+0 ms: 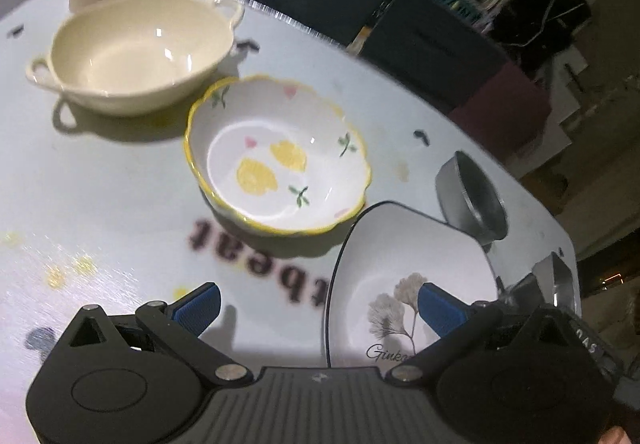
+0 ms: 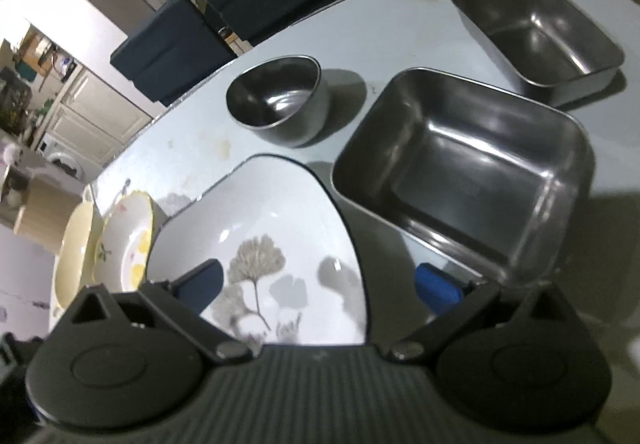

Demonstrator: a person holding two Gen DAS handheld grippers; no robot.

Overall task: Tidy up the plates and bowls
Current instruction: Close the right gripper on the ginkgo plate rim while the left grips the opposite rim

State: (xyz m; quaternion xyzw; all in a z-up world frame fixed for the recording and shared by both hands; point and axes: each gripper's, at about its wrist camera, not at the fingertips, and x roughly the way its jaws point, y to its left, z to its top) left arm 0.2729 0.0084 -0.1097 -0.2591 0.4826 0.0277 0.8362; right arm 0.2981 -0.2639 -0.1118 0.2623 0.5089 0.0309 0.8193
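The ginkgo plate (image 2: 280, 244), white with a thin dark rim and grey leaf prints, serves as the landmark on the pale blue desk (image 2: 400, 23).

In the right wrist view, the right tool (image 2: 320, 284) hangs over the plate's near edge with its blue pads spread wide, holding nothing; one pad sits above the plate's left part, the other just off its right rim. A large steel tray (image 2: 460, 171) lies just beside the plate on its right, and a smaller steel tray (image 2: 540, 39) sits beyond that, apart from it. A round steel bowl (image 2: 280, 99) stands just behind the plate. To the plate's left, the scalloped yellow-rimmed bowl (image 2: 128, 240) and the cream bowl (image 2: 72, 248) show edge-on.

In the left wrist view, the left tool (image 1: 320, 310) is likewise released, fingers well apart, one blue pad (image 1: 440, 308) over the ginkgo plate (image 1: 400, 264) and the other over bare desk (image 1: 100, 183) (printed lettering shows there, blurred). The yellow-rimmed bowl (image 1: 276, 159), painted with lemons and small hearts, sits near the plate's far-left side, not touching it. The two-handled cream bowl (image 1: 136, 47) is beyond that one, close beside it. The steel bowl (image 1: 472, 199) stands at the plate's far-right corner, and a steel tray's corner (image 1: 560, 276) peeks in to the plate's right. All dishes appear empty.
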